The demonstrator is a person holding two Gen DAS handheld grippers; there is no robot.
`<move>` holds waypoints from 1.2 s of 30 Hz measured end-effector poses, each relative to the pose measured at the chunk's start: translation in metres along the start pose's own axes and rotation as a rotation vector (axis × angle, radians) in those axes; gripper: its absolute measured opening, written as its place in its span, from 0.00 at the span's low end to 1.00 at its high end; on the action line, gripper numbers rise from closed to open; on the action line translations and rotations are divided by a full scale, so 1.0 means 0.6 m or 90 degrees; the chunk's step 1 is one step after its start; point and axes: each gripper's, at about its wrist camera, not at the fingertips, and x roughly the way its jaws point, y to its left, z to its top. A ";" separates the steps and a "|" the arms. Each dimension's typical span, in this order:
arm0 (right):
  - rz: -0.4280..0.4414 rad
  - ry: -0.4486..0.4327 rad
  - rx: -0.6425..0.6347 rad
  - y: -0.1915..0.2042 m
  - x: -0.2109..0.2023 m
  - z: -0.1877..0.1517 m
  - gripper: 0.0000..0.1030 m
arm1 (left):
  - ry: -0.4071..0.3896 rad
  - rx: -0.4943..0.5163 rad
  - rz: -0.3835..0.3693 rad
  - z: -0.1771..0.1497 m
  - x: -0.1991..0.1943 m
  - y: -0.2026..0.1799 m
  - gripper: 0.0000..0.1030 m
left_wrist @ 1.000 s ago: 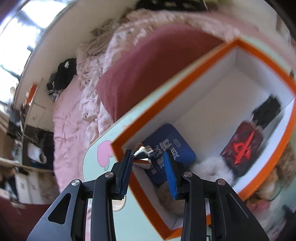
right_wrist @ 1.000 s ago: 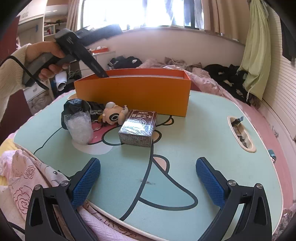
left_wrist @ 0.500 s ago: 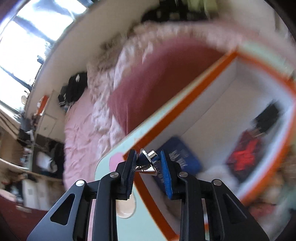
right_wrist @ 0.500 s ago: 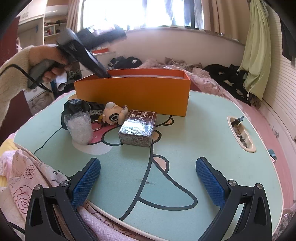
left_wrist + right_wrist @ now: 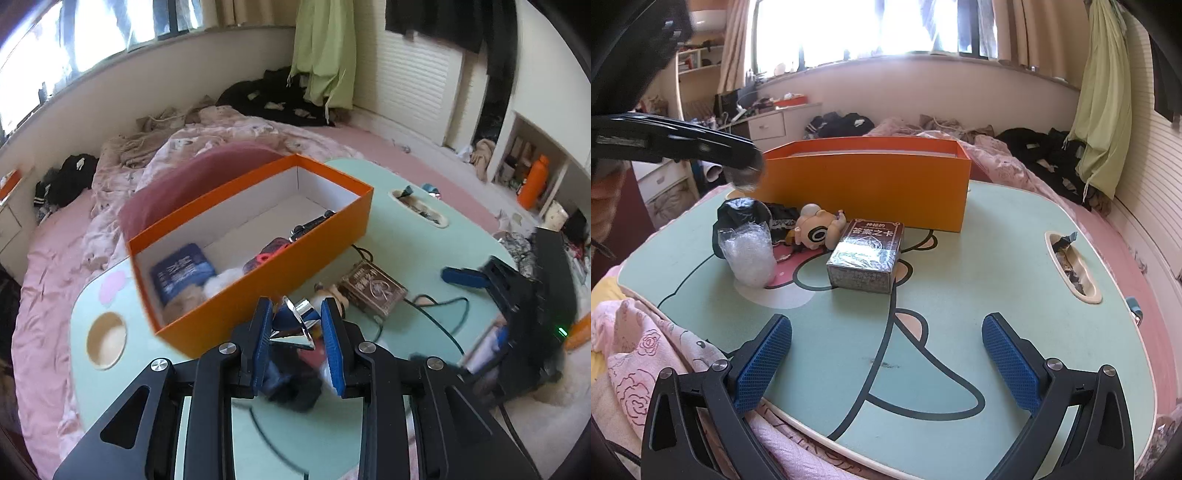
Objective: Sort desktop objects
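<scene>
My left gripper (image 5: 296, 325) is shut on a small shiny metal object (image 5: 301, 308), held just in front of the orange box (image 5: 258, 291) above the black item on the table. In the right wrist view its tip (image 5: 738, 162) hangs blurred by the box's left end (image 5: 868, 184). The box holds a blue pack (image 5: 181, 271), a fluffy ball (image 5: 221, 282) and a red-and-black item (image 5: 266, 256). A dark card box (image 5: 866, 254), a small doll (image 5: 816, 230), a clear plastic bag (image 5: 750, 254) and a black item (image 5: 738, 214) lie before the box. My right gripper (image 5: 886, 332) stands open over the table's near edge.
The mint-green table (image 5: 997, 277) has a slot tray (image 5: 1071, 266) with scraps at its right and a round hole (image 5: 105, 339) at its left. A thin cable (image 5: 436, 314) runs across it. Pink bedding surrounds the table; a sleeve shows at the far left.
The left gripper swung from above the box's inside to its front side over the table, its fingers closing on the shiny metal object. The right gripper kept still.
</scene>
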 end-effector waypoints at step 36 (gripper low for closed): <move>0.168 -0.023 -0.041 0.043 -0.033 0.169 0.99 | -0.059 -0.136 0.068 -0.185 0.038 -0.022 1.00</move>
